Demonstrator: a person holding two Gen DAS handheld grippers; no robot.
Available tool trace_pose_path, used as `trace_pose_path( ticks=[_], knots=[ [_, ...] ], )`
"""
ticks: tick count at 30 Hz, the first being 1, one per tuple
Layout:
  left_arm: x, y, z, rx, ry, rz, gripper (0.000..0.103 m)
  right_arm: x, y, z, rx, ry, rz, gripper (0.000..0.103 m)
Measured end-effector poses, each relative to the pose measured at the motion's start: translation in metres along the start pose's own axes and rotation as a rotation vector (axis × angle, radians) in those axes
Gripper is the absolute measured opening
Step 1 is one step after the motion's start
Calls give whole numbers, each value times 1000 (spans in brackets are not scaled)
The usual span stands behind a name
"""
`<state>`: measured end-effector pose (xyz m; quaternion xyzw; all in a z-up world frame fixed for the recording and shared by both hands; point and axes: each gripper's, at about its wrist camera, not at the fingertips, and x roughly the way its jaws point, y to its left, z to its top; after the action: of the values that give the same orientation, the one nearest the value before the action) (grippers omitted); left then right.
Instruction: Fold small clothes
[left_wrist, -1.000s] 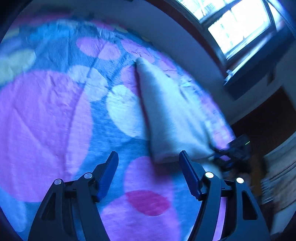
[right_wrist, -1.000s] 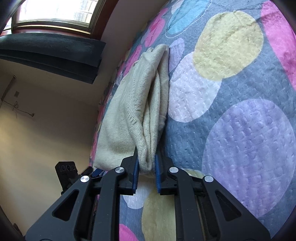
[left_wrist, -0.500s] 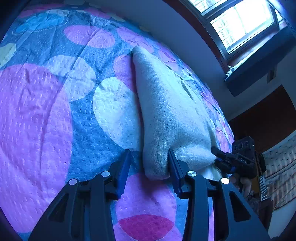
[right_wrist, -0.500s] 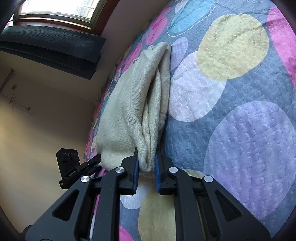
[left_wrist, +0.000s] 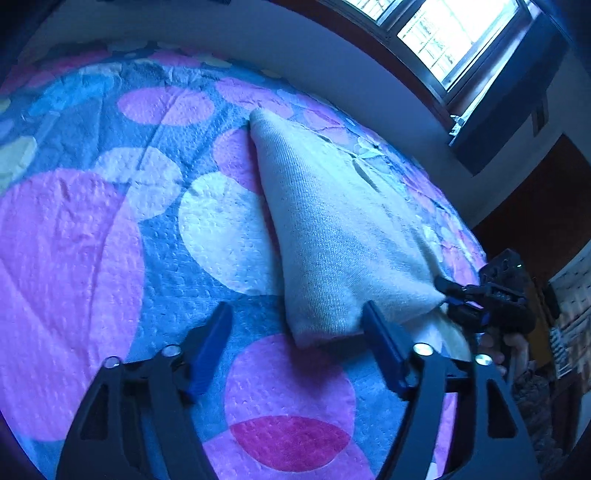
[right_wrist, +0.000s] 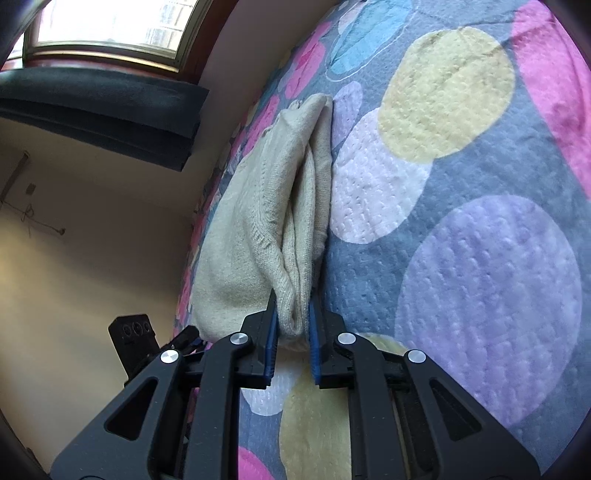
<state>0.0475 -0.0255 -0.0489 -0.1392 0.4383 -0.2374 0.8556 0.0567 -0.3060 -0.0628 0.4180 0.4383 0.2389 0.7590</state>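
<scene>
On our left side, we hold the left gripper (left_wrist: 297, 326) low over the bedspread (left_wrist: 110, 229), angled forward and slightly downward toward the cream knit garment (left_wrist: 332, 236). Its jaws stand wide apart and grip nothing. The left finger hangs over the quilt well clear of the cloth, while the right finger (left_wrist: 384, 347) sits just at the near folded corner of the garment; we cannot tell whether it touches the knit or only overlaps it in view.

The garment lies folded into a long, narrow wedge on the circle-patterned bedspread, running from the near edge of the bed toward the far side next to the wall under the window (left_wrist: 454, 40). Its near end is the wider one, and it tapers to a point at the far end.

On our right side, the right gripper (right_wrist: 291, 332) comes in from the near edge of the bed, pointing along the length of the garment (right_wrist: 258, 229). Its jaws are clenched on the near end of the cloth, with several folded layers bunched between the blue pads (right_wrist: 271, 339). In the left wrist view this same gripper (left_wrist: 465, 299) shows at the garment's near right corner, pinching it there, with part of our hand (left_wrist: 495, 350) just below it. In the right wrist view, the left gripper (right_wrist: 184, 338) shows dark beside the bed's edge, blurred and partly hidden
</scene>
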Motion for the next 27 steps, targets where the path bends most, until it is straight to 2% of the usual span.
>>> trace_pose_path(
  ticks=[12,24,27],
  knots=[
    [-6,-7,-8,30,-7,145,84,-31,-11,-22,41,-62,11,22],
    [-15,-13,-21,53,1,289,85,-50,5,-49,-4,-87,-47,42],
    [-18,-15,-25,54,0,316,85,-51,13,-54,-31,-88,-80,52]
  ],
)
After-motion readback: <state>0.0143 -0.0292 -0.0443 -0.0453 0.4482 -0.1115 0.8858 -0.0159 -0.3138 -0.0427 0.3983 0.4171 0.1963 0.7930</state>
